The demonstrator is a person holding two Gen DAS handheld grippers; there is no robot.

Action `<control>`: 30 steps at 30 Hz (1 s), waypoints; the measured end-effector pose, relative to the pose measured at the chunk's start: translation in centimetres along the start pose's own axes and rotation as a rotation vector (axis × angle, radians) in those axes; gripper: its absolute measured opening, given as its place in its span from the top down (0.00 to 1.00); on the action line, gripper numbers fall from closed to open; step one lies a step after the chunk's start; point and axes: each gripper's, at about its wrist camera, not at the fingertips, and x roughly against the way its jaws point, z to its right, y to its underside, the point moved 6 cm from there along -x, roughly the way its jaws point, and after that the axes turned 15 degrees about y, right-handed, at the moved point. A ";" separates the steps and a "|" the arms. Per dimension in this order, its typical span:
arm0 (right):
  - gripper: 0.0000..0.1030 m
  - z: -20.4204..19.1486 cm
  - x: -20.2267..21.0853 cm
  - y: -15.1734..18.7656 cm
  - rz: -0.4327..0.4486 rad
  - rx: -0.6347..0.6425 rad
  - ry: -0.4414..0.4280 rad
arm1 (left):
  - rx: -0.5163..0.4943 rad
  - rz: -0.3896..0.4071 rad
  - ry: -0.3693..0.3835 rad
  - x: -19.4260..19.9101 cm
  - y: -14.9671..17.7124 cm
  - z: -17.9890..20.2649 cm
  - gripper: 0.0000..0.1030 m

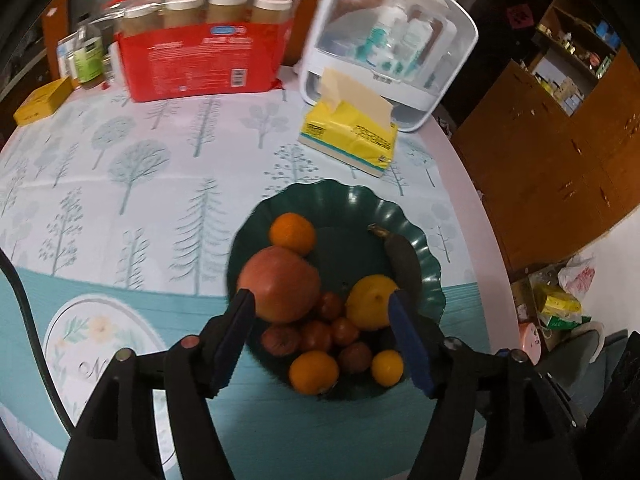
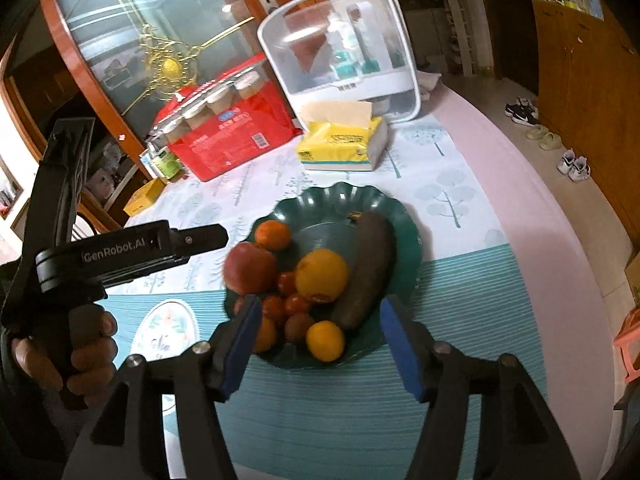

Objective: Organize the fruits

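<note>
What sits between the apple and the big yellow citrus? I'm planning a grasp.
Small red tomatoes fill the gap between apple and citrus, clearest in the right wrist view.

Both fisheye views bend straight lines hard toward the edges, and black vignette fills the corners. Indoor light is moderate and warm on the white tree-printed tablecloth, while the room beyond it falls dim. In the right wrist view a strong glare burns out the top of the glass-fronted wooden cabinet, and a small highlight sits on the clear plastic storage box with white frame. The same box shows a bright spot in the left wrist view. The dark green scalloped plastic bowl casts a soft shadow toward the camera. Motion blur softens the whole left view; nearby black gripper parts look out of focus.
</note>
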 end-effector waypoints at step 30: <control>0.28 -29.1 9.4 8.2 -0.009 0.219 -0.203 | 0.000 0.231 -0.165 30.8 8.0 -18.8 0.28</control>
